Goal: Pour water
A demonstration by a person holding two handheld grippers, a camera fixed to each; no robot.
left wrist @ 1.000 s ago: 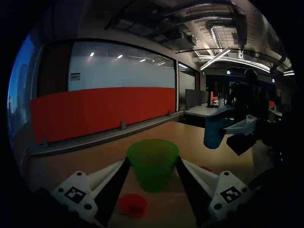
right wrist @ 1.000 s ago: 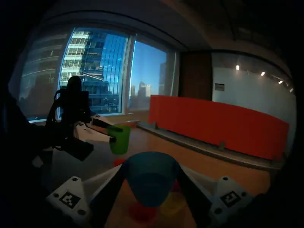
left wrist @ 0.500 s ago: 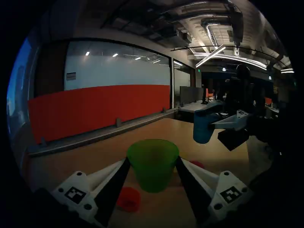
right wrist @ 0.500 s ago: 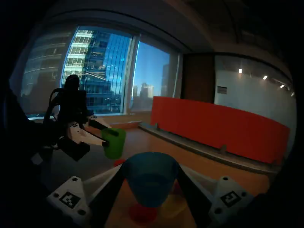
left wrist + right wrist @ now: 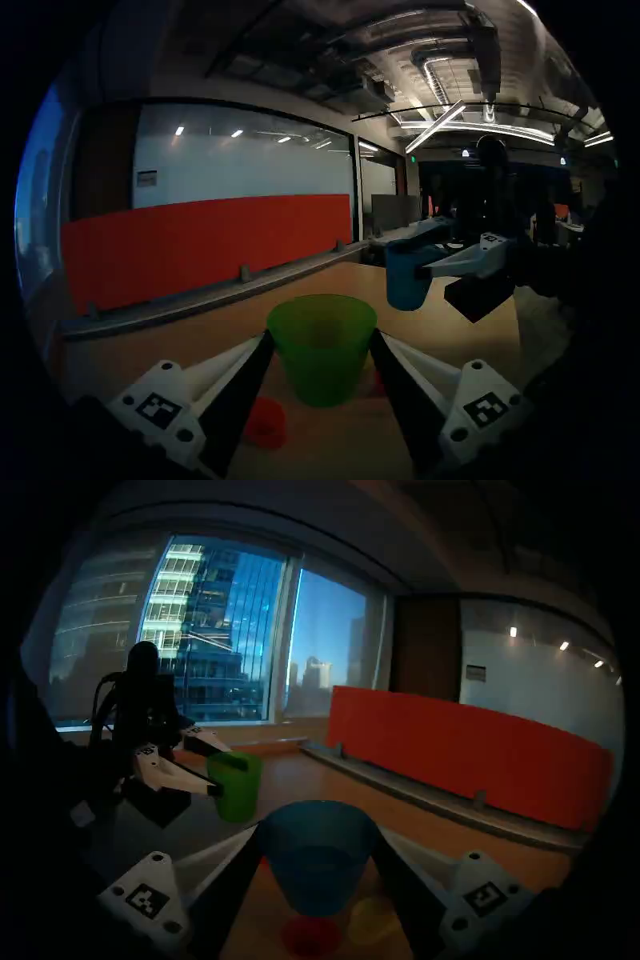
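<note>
Here, two cups are held over the light wooden table [image 5: 448, 344].
The left gripper [image 5: 322, 339] is closed on the green translucent plastic cup [image 5: 322, 370], both fingers pressing its sides. The right gripper [image 5: 317, 832] clamps the blue plastic cup [image 5: 318, 874] likewise. Both cups are upright above the table, near each other but apart.

The left gripper [image 5: 322, 342] carries the left cup [image 5: 322, 368] between its fingers above the table [image 5: 232, 328]. The right gripper [image 5: 410, 260], with the right cup [image 5: 402, 282], hangs ahead to its right (both cups upright). A small cup [image 5: 264, 422] sits on the table below-left, and a partition [image 5: 200, 248] stands behind the table's far edge.
</note>
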